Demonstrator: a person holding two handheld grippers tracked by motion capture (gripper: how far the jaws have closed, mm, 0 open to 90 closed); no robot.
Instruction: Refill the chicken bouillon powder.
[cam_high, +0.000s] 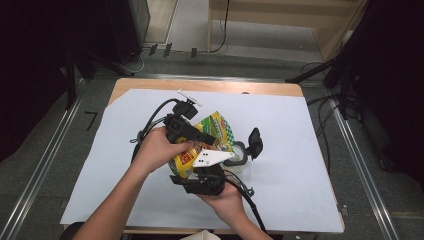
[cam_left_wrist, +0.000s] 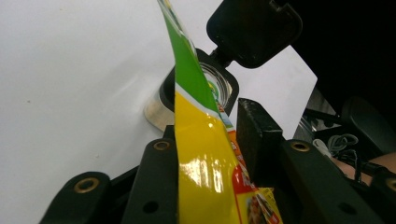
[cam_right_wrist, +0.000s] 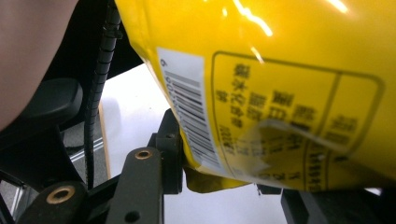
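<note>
A yellow-and-green foil pouch (cam_high: 210, 137) is held above the white table cover (cam_high: 310, 165), just over an open jar (cam_high: 239, 154) whose hinged black lid (cam_high: 255, 142) stands up. The pouch looks light, glossy and soft — likely to slip and crumple, so its flat sealed edges are the sound places to pinch. The left gripper (cam_high: 195, 135), palmed from above, reaches across from the left; in the left gripper view the film (cam_left_wrist: 205, 154) passes edge-on between its jaws, one pad (cam_left_wrist: 254, 130) apparently standing clear, so a firm clamp cannot be confirmed. The right gripper (cam_high: 202, 172), gripped from below, points up — its jaws bracket the pouch's lower corner (cam_right_wrist: 210, 179), seemingly pinching it.
</note>
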